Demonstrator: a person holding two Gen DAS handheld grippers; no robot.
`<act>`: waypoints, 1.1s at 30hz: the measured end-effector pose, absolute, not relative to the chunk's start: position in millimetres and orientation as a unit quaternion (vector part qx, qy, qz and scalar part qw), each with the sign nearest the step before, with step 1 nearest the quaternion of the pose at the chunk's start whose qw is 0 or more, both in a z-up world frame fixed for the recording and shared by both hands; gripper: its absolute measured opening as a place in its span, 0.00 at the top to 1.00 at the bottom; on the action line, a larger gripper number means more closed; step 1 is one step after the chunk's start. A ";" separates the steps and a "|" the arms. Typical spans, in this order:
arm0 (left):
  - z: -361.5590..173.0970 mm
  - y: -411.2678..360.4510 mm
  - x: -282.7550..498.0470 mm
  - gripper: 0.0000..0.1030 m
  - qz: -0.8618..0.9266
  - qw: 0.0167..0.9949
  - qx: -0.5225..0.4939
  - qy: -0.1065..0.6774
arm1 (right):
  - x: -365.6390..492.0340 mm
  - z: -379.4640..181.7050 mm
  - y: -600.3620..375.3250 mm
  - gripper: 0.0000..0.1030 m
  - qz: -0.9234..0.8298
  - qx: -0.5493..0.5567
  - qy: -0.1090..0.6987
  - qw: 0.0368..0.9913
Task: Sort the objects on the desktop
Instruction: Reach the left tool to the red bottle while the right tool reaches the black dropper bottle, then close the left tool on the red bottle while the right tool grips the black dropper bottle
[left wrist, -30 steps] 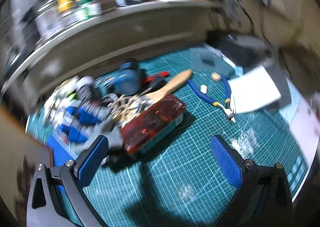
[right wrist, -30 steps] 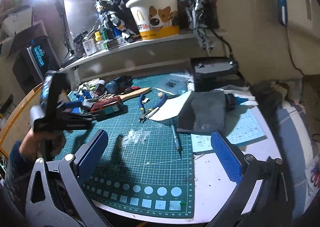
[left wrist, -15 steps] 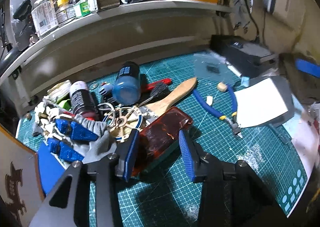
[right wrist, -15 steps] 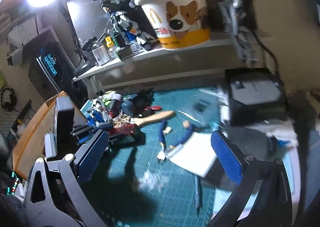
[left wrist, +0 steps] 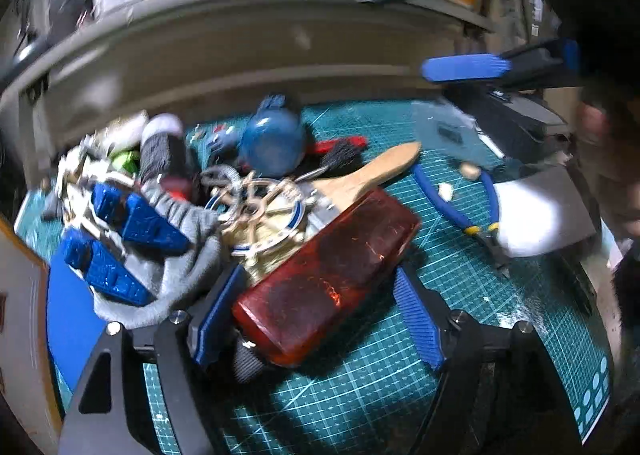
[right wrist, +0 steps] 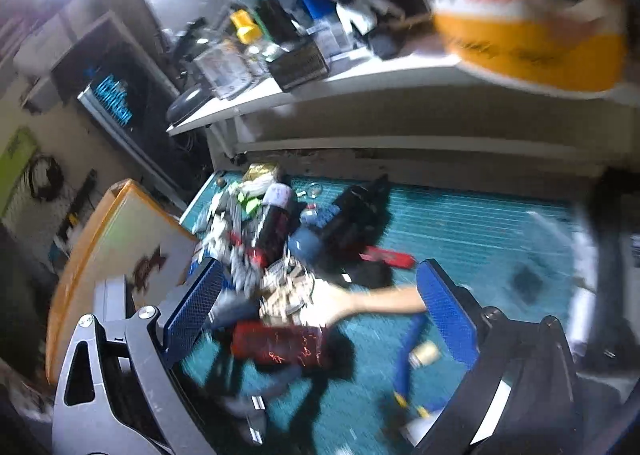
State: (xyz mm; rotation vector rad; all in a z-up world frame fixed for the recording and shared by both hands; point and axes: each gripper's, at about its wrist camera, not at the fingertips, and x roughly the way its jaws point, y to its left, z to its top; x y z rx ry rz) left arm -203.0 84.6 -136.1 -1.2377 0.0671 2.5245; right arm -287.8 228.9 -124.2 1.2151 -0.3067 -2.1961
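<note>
While your left gripper (left wrist: 320,315) straddles the red case (left wrist: 326,275) at lower centre of the left view, its pads flank the case's near end: the left pad looks pressed to the case, the right pad just beside it. You cannot tell yet whether the grasp is firm. The case lies tilted on the green mat (left wrist: 460,335), its far end resting against the brass wheel (left wrist: 260,215) and the brush (left wrist: 372,175).

Your right gripper (right wrist: 316,295) hangs spread wide and empty above the same pile, seen blurred in the right view.

Risks, as judged:
- Case is smooth and glossy; a grip on one end only may let it pivot or slip out.
- Lifting may drag the wheel, the grey cloth (left wrist: 180,255) or the brush along.
- The pliers (left wrist: 464,211), right of centre, lie near; a sideways swing could knock them.
- The right gripper is close overhead; the two could collide.
</note>
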 end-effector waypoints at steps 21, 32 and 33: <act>-130.2 80.4 -197.4 0.46 0.878 0.173 -0.445 -0.031 | -341.9 -193.7 172.5 0.62 -0.799 0.537 -0.138 0.233; -123.9 95.1 -169.3 0.61 0.864 0.186 -0.466 -0.028 | -302.7 -172.1 213.0 0.62 -0.804 0.517 -0.152 0.251; -122.0 92.3 -162.7 0.62 0.866 0.181 -0.466 -0.025 | -296.3 -167.6 216.3 0.62 -0.806 0.512 -0.154 0.253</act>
